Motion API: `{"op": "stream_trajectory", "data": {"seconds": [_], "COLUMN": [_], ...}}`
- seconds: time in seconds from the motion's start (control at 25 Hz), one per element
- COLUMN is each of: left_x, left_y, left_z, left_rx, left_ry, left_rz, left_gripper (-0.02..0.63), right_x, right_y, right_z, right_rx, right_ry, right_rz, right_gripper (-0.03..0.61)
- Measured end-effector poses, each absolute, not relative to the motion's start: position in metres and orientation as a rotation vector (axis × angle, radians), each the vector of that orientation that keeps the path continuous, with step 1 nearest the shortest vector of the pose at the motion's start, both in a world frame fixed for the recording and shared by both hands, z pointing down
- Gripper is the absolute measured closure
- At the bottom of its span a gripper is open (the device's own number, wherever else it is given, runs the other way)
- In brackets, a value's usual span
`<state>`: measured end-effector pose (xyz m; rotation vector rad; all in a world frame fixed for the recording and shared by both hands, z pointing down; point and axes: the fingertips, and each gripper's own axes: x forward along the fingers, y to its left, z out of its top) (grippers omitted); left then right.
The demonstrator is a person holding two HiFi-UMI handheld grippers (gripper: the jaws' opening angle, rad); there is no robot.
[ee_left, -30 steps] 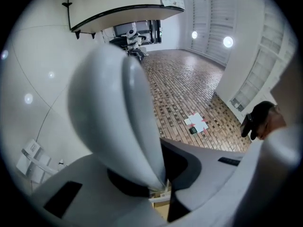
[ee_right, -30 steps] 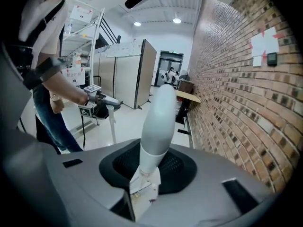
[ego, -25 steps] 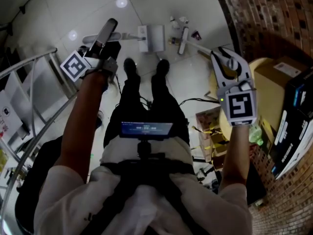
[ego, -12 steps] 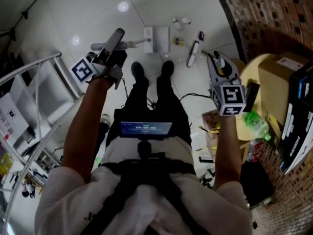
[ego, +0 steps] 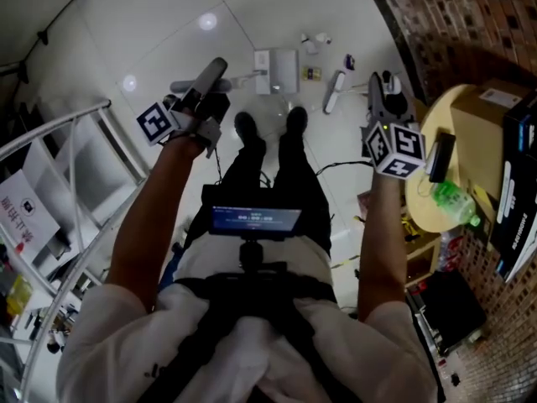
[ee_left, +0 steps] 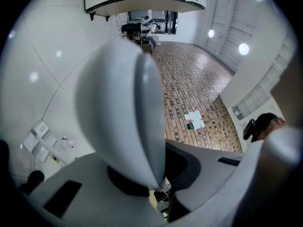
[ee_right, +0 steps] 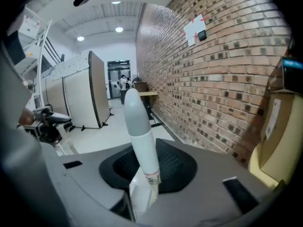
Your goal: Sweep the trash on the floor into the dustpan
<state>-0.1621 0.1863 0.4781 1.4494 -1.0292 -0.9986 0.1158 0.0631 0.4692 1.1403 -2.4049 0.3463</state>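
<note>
A white dustpan point(ego: 278, 70) lies on the glossy floor just beyond my shoes. My left gripper point(ego: 208, 91) has a fat grey handle point(ee_left: 118, 117) between its closing jaws point(ee_left: 156, 174), pads on it; a thin pole point(ego: 239, 80) runs from there to the pan. To the right, my right gripper point(ego: 382, 99) is shut on the broom's white-and-grey stick point(ee_right: 139, 136), which rises from between its jaws point(ee_right: 142, 183). The broom head point(ego: 334, 91) rests on the floor right of the pan. Small bits of trash point(ego: 312, 40) lie around it.
A brick wall point(ego: 470, 23) curves along the right. Below it stands a round yellow table point(ego: 424, 200) with a cardboard box point(ego: 487, 107) and a green bottle point(ego: 453, 196). A metal rack point(ego: 84, 166) fills the left. Cables point(ego: 336, 170) trail by my right leg.
Both hands have sunk toward the floor. The right gripper has rolled, so its jaws now show edge-on. Dustpan and broom head stay ahead of the shoes.
</note>
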Motion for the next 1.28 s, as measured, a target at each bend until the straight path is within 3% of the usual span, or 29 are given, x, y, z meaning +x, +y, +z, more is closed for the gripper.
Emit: {"op": "stream_trajectory", "data": {"seconds": [0.68,1.28], "left_x": [-0.175,-0.186], "left_y": [0.183,0.16], "left_z": [0.481,0.465], "left_rx": [1.476,1.531], "left_ry": [-0.993,-0.981], "left_rz": [-1.007,-1.048], "left_gripper": [0.6,0.614], "right_x": [0.026,0.033], "right_y": [0.043,0.046], "right_z": [0.432,0.419], "right_rx": [1.024,0.904], "right_ry": [-2.701,-2.673], "right_rz": [0.606,0.504], "right_gripper": [0.492,0.503]}}
